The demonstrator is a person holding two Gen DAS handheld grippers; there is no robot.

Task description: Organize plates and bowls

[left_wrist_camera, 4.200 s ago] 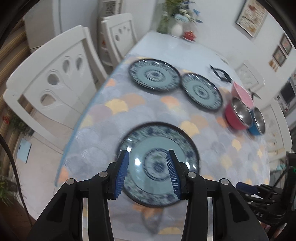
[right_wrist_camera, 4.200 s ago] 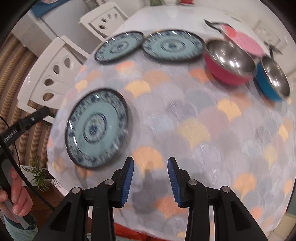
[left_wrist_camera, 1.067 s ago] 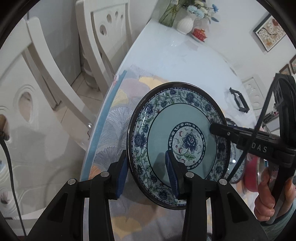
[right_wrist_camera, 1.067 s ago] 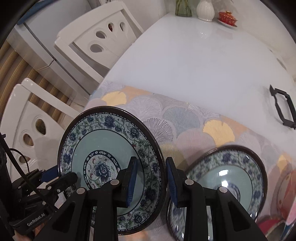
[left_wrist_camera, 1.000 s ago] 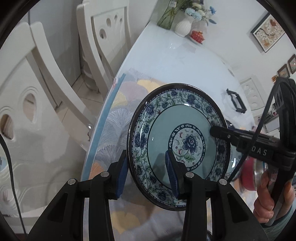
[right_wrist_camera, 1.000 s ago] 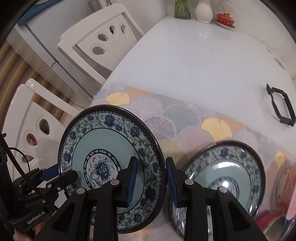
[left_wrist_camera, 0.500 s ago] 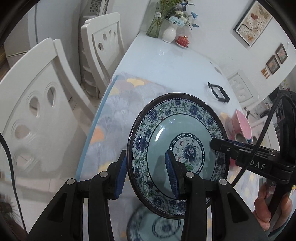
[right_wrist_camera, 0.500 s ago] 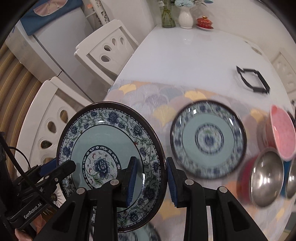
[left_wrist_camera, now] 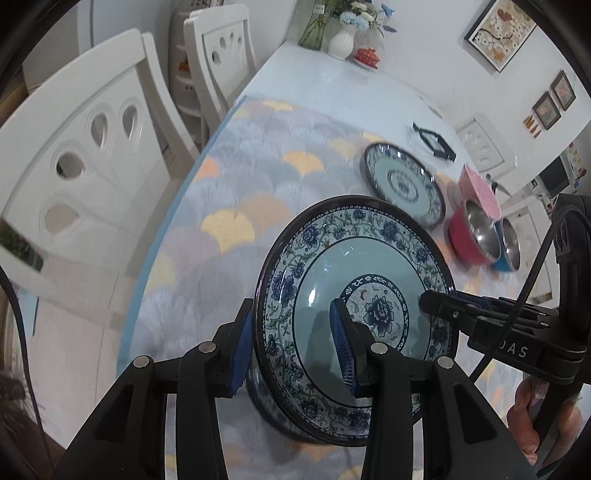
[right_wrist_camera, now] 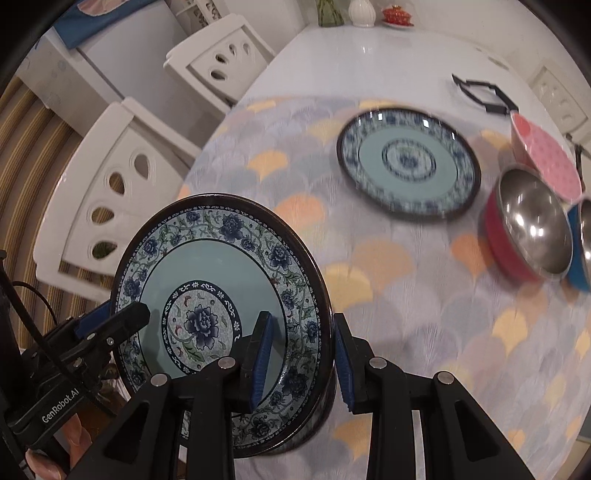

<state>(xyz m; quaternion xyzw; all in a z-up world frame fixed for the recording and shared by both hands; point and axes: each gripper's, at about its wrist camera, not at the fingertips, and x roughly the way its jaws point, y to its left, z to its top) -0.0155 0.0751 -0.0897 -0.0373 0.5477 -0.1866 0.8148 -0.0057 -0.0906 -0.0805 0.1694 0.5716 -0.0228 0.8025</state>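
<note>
Blue-floral teal plate (left_wrist_camera: 354, 280); red, seemingly blue bowls (right_wrist_camera: 517, 236); pastel-scalloped cloth (right_wrist_camera: 406, 295)

Two close wrist views along the tongs from opposite rims of one lifted plate (left_wrist_camera: 354, 295), tabletop (right_wrist_camera: 406, 295) shared.

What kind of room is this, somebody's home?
Most likely a home dining room: a long white table with white carved dining chairs beside it, a white flower vase at its far end, and framed pictures on the wall.

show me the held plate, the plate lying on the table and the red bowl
held plate (right_wrist_camera: 207, 273), right wrist view, teal well
plate on the table (right_wrist_camera: 408, 160), right wrist view, centre medallion
red bowl (right_wrist_camera: 532, 221), right wrist view, steel inside
</note>
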